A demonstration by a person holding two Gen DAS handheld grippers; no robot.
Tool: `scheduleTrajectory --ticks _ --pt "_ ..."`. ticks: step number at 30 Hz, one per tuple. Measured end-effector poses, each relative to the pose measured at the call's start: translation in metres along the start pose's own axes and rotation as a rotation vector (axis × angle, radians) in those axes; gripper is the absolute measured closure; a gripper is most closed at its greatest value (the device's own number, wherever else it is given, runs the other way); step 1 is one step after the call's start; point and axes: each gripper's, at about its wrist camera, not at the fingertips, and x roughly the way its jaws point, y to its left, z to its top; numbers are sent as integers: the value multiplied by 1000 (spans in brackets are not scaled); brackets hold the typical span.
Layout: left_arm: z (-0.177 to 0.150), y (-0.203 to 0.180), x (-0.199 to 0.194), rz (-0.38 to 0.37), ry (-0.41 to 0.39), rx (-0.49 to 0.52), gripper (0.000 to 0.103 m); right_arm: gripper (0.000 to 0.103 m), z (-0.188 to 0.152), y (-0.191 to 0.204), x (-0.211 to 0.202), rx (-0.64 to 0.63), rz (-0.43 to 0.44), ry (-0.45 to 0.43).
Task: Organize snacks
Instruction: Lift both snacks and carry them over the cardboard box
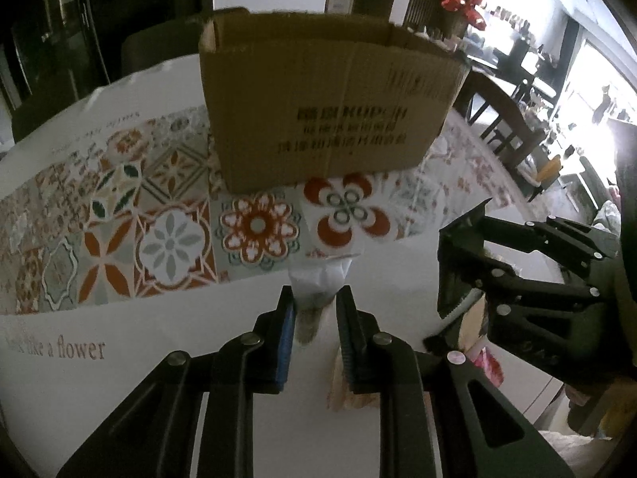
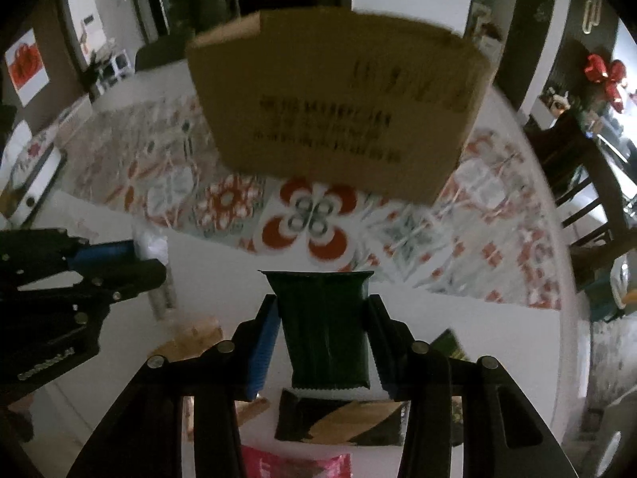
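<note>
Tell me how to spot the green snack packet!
Find the big cardboard box standing on the flowery tablecloth. In front of it, nearer the camera, the right gripper holds the dark green packet between its fingers. Unlike the black-and-gold packet and the pink packet lying below, it's plain dark green and lifted up.

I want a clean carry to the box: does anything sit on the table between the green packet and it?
No: in the right wrist view only bare patterned tablecloth lies between the green packet and the cardboard box.

dark green snack packet [image 2: 324, 326] held upright; white packet [image 1: 318, 283] likewise; cardboard box [image 1: 326, 99] behind.
</note>
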Motion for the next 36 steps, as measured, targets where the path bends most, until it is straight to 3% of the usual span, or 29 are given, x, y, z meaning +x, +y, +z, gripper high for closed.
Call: scheduleTrajectory --ticks 19,30,36 --pt "70 -4 -84 -32 -279 35 83 58 64 -2 -83 61 34 -271" --pt "119 -2 -107 -15 -413 73 83 58 112 -13 -110 69 29 -409" --pt "141 3 -105 -6 -444 78 83 58 138 -22 -108 62 30 -430"
